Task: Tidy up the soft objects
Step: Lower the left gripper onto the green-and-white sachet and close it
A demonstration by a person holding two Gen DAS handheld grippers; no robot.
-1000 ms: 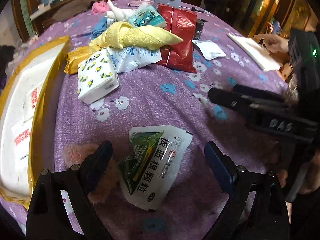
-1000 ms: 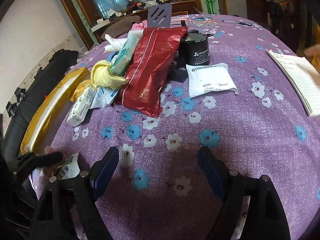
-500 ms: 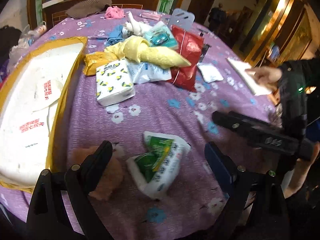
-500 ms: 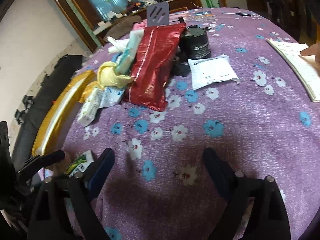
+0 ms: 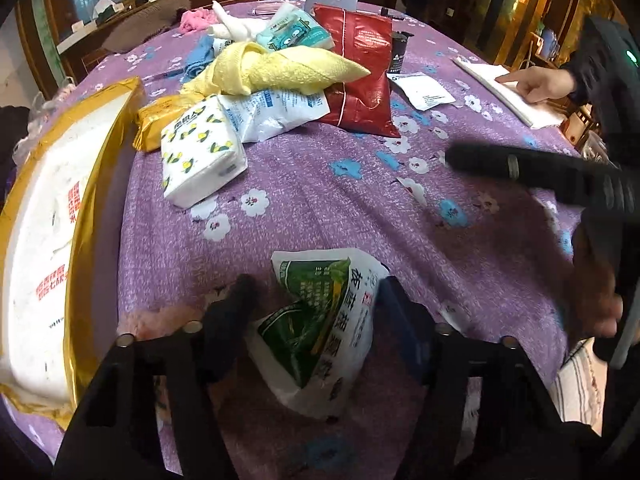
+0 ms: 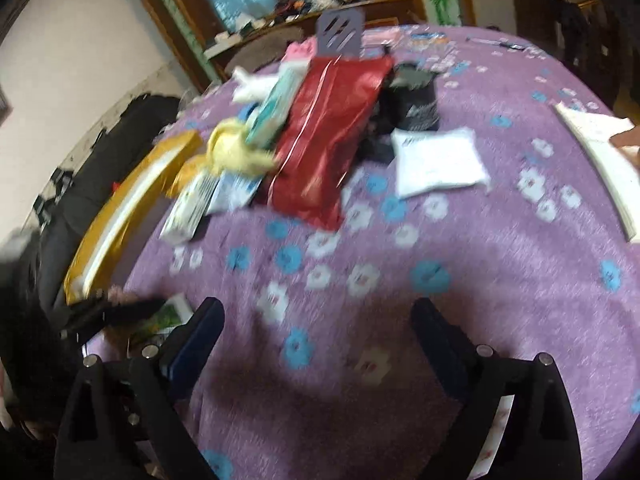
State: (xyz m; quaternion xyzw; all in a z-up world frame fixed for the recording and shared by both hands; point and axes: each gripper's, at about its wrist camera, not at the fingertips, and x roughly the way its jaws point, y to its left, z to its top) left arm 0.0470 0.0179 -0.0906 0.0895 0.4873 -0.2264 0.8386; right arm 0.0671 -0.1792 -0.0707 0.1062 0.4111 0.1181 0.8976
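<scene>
A green-and-white pouch [image 5: 324, 320] lies crumpled on the purple flowered cloth between the fingers of my left gripper [image 5: 316, 300], which is shut on it. A pink fluffy thing [image 5: 160, 316] lies just left of the left finger. My right gripper [image 6: 316, 324] is open and empty above bare cloth; it shows as a black bar [image 5: 540, 172] in the left wrist view. Further back is a pile: tissue pack [image 5: 200, 156], yellow towel [image 5: 280, 68], red bag [image 5: 360, 80], teal pack [image 5: 296, 32].
A large gold-edged white package [image 5: 44, 220] lies along the table's left edge. A white sachet [image 6: 436, 164] and black jar [image 6: 416, 104] sit right of the red bag. A person's hand [image 5: 532, 84] rests on white paper at the far right. Chairs and a cluttered sideboard stand behind.
My left gripper's fingers have closed in on the green-and-white pouch, crumpling it. My right gripper has shifted and its view is blurred by motion.
</scene>
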